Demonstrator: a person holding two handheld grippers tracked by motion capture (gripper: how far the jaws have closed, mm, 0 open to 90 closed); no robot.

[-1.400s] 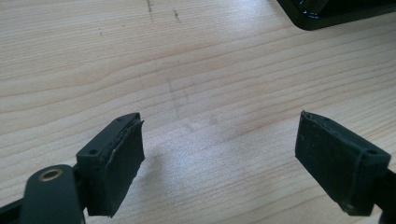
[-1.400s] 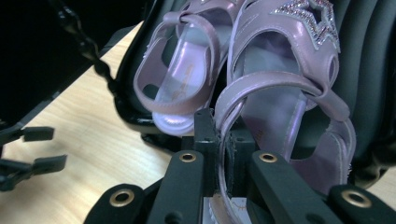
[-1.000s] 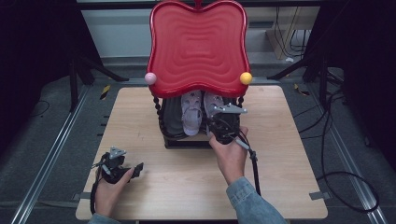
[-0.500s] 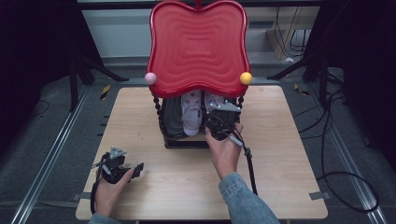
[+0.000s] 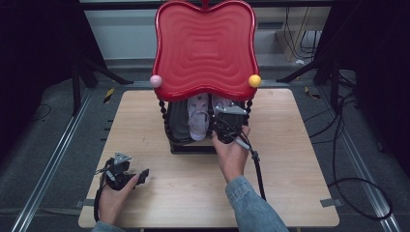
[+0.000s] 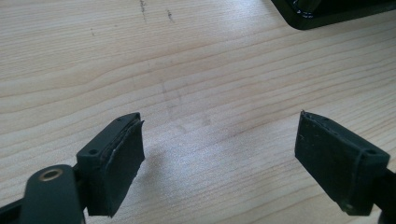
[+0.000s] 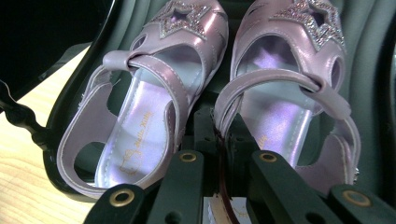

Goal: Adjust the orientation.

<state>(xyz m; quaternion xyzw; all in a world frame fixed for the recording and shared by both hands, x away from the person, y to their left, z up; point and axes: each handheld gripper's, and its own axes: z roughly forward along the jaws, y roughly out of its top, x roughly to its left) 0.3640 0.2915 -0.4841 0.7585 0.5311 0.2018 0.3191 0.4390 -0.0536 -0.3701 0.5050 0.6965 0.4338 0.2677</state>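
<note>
Right gripper [image 7: 219, 154]: fingers pressed together on the inner edge of the right sandal [image 7: 285, 93], at its heel side; the grip shows in the right gripper view. Left sandal [image 7: 144, 107] lies just beside it, both in the dark tray [image 7: 70, 116]. High view adds the red lid [image 5: 205, 48] standing over the tray, hiding the sandals' toes. Left gripper [image 6: 219, 158]: fingers wide apart, nothing between, low over the bare counter [image 6: 187, 60], well apart from the tray.
</note>
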